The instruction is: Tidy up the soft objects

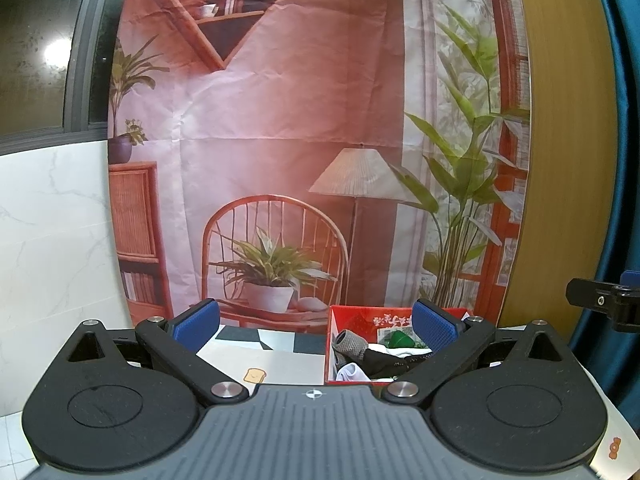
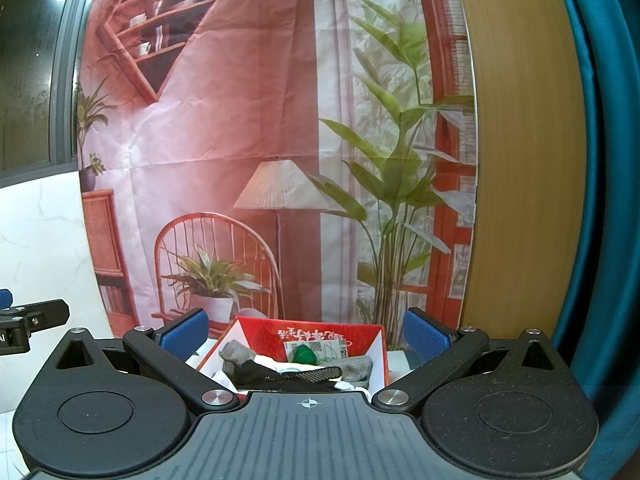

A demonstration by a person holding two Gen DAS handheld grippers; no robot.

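Note:
A red cardboard box [image 1: 352,316] stands on the table ahead, to the right of centre in the left wrist view and centred in the right wrist view [image 2: 360,334]. It holds soft items: a grey mesh piece [image 1: 350,343], black fabric [image 1: 384,362] and white fabric [image 1: 352,372]; they show also in the right wrist view as grey mesh [image 2: 236,354] and black fabric [image 2: 272,374]. My left gripper [image 1: 316,322] is open and empty, raised short of the box. My right gripper [image 2: 306,330] is open and empty, raised just before the box.
A printed room backdrop [image 1: 280,120] hangs right behind the box. A black-and-white patterned mat [image 1: 256,340] and a white sheet with a toast sticker [image 1: 254,375] lie left of the box. A wooden panel [image 2: 520,160] and teal curtain [image 2: 600,200] stand at right.

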